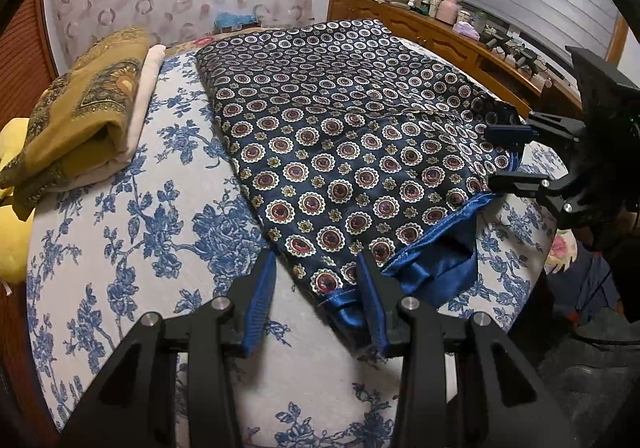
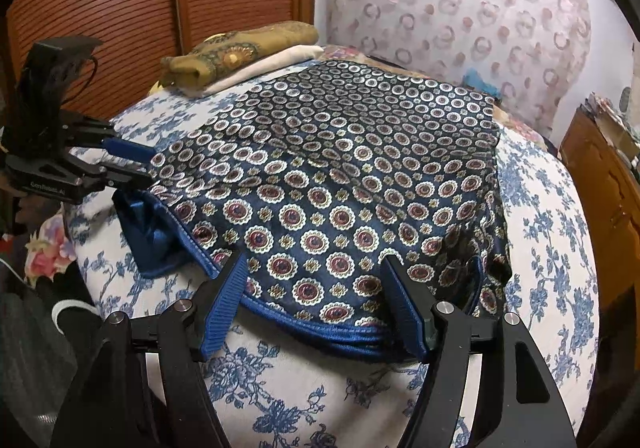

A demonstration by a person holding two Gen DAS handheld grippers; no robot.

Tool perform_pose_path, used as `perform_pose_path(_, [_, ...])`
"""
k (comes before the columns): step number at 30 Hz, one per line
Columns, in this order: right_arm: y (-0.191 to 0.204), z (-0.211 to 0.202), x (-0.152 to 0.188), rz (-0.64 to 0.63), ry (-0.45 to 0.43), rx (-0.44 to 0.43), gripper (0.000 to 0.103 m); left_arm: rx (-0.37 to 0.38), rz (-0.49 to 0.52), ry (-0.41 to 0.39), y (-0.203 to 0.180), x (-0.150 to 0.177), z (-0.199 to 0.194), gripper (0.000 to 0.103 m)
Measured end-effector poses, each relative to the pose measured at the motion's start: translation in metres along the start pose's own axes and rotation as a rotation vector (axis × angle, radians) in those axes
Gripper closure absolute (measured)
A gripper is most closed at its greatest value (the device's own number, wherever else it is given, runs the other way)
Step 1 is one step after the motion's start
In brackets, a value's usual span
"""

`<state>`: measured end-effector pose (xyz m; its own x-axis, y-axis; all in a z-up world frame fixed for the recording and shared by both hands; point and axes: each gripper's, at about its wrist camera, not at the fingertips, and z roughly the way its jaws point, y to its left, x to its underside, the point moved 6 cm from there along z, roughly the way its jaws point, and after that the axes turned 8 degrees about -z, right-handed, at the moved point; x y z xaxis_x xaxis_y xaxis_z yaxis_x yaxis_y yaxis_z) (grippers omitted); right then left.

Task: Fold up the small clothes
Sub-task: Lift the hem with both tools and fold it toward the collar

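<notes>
Both grippers' blue-padded fingers point(image 1: 258, 304) stand apart over the patterned navy garment's point(image 1: 340, 151) satin-trimmed near edge, clamping nothing.

**Left gripper straddling the garment's near corner**

The left gripper point(image 1: 316, 268) is hovering, jaws parted, over the navy medallion garment point(image 1: 352, 151) lying on the floral bedspread point(image 1: 132, 232). The right gripper point(image 1: 504, 163) is seemingly pinching its far edge.
</notes>
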<state>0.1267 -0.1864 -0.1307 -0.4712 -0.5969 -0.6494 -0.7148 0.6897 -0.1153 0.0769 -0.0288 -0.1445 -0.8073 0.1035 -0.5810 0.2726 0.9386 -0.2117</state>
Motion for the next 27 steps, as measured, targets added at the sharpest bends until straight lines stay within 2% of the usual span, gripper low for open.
perform_pose_path(2, [0.001, 0.000, 0.002, -0.003, 0.005, -0.006, 0.032, 0.015, 0.000, 0.000, -0.001, 0.000, -0.001, 0.064])
perform_pose_path(5, [0.004, 0.000, 0.005, -0.011, 0.013, -0.013, 0.031, 0.046, -0.001, 0.002, -0.005, 0.001, -0.002, 0.078])
perform_pose_path(8, [0.009, -0.002, 0.005, -0.032, 0.015, -0.029, 0.028, 0.042, 0.006, -0.005, -0.006, 0.000, -0.002, 0.096])
perform_pose_path(9, [0.012, -0.002, 0.005, -0.042, 0.014, -0.035, 0.027, 0.048, 0.002, -0.015, -0.006, -0.002, -0.004, 0.100])
perform_pose_path(16, [0.022, 0.007, 0.009, -0.104, 0.054, -0.030, 0.026, 0.079, -0.025, -0.134, -0.010, -0.032, -0.030, 0.101])
perform_pose_path(21, [0.017, 0.008, 0.008, -0.103, 0.060, -0.020, 0.026, 0.096, -0.035, -0.211, -0.014, -0.060, -0.047, 0.101])
perform_pose_path(27, [0.011, 0.010, 0.010, -0.108, 0.064, 0.001, 0.026, 0.108, -0.041, -0.264, -0.019, -0.085, -0.052, 0.102])
